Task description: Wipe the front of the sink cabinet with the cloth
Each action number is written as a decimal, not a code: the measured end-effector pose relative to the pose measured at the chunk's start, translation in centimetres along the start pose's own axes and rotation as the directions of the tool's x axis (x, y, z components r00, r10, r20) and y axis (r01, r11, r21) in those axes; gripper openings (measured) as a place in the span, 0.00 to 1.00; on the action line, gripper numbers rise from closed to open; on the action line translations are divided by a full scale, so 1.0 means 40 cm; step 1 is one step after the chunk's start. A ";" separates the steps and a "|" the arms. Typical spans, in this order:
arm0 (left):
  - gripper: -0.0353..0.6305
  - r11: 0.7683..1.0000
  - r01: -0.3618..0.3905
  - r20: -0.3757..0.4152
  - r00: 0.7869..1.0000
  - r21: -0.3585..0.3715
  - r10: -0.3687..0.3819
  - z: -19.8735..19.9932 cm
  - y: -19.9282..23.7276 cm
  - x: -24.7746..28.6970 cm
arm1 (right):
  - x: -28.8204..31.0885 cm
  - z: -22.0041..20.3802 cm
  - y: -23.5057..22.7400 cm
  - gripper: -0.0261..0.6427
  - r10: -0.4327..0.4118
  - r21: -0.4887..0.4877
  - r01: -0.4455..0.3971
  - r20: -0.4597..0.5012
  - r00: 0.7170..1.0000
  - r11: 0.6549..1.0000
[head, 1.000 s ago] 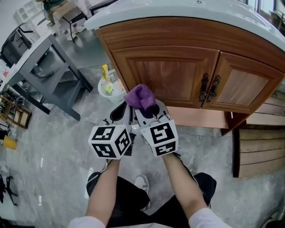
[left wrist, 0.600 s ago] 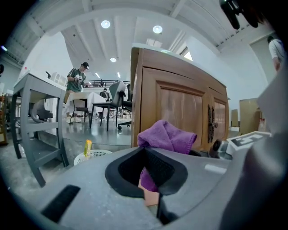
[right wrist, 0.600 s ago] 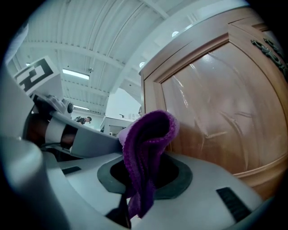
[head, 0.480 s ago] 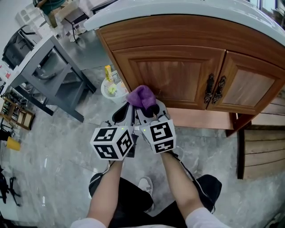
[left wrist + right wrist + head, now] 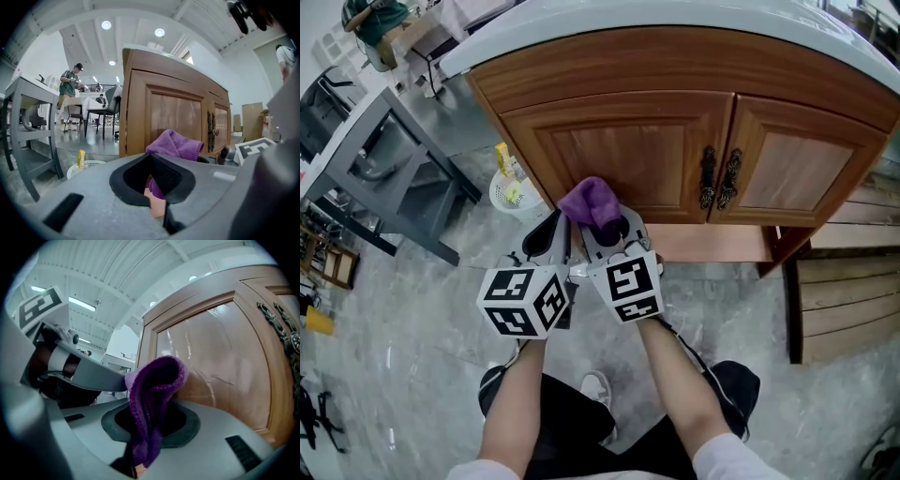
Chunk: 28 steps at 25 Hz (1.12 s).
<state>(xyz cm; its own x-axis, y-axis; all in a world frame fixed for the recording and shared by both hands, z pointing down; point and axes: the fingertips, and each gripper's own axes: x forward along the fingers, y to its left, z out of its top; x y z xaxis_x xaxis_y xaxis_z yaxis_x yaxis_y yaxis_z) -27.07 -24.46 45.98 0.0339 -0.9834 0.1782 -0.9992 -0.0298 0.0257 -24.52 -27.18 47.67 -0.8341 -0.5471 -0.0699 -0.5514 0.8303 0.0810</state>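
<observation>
A purple cloth point(image 5: 589, 204) sticks up out of my right gripper point(image 5: 609, 230), whose jaws are shut on it. In the right gripper view the cloth point(image 5: 152, 399) hangs folded over the jaws of the right gripper point(image 5: 145, 437), close to the left door point(image 5: 220, 352) of the wooden sink cabinet. The left gripper point(image 5: 551, 239) sits right beside it on the left, shut with nothing held. In the left gripper view the cloth point(image 5: 176, 145) shows just past the left gripper point(image 5: 157, 187). The cabinet's left door point(image 5: 619, 150) faces both grippers, and its dark handles point(image 5: 719, 178) lie to the right.
A white basket point(image 5: 511, 187) with a yellow bottle stands on the floor by the cabinet's left corner. A grey metal table point(image 5: 384, 159) is further left. Wooden slats point(image 5: 844, 309) lie at the right. A white countertop point(image 5: 675, 19) overhangs the doors. A person point(image 5: 70, 84) stands far off.
Both grippers stay side by side with the cloth in front of the left door and have drifted slightly toward the handles. The head view has shifted, so the cabinet sits further left.
</observation>
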 end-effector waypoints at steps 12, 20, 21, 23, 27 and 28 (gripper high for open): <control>0.06 0.995 0.099 -0.007 0.995 0.031 -0.099 0.010 -0.109 0.043 | -0.096 -0.016 -0.101 0.17 -0.078 -0.039 0.077 -0.022 0.997 0.996; 0.06 0.984 0.171 0.003 0.985 0.040 -0.171 0.024 -0.205 0.066 | -0.178 -0.007 -0.180 0.17 -0.151 -0.064 0.148 -0.032 0.988 0.987; 0.06 0.983 0.179 0.003 0.984 0.042 -0.179 0.025 -0.218 0.068 | -0.188 -0.006 -0.188 0.17 -0.158 -0.066 0.156 -0.032 0.987 0.986; 0.06 0.980 0.195 0.003 0.981 0.044 -0.196 0.027 -0.243 0.074 | -0.207 -0.003 -0.204 0.17 -0.173 -0.066 0.170 -0.032 0.984 0.983; 0.06 0.971 0.235 -0.011 0.972 0.044 -0.234 0.023 -0.291 0.084 | -0.248 0.002 -0.238 0.17 -0.203 -0.056 0.201 -0.028 0.979 0.978; 0.06 0.969 0.242 -0.013 0.970 0.045 -0.242 0.021 -0.302 0.086 | -0.258 0.005 -0.247 0.17 -0.211 -0.054 0.209 -0.024 0.977 0.976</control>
<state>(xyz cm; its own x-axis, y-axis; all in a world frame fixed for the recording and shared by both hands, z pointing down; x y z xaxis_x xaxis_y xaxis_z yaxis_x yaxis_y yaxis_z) -14.90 -27.63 45.44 0.2751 -0.9444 0.1799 -0.9610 -0.2754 0.0238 -10.47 -29.70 47.40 -0.6993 -0.7122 -0.0613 -0.7136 0.6905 0.1184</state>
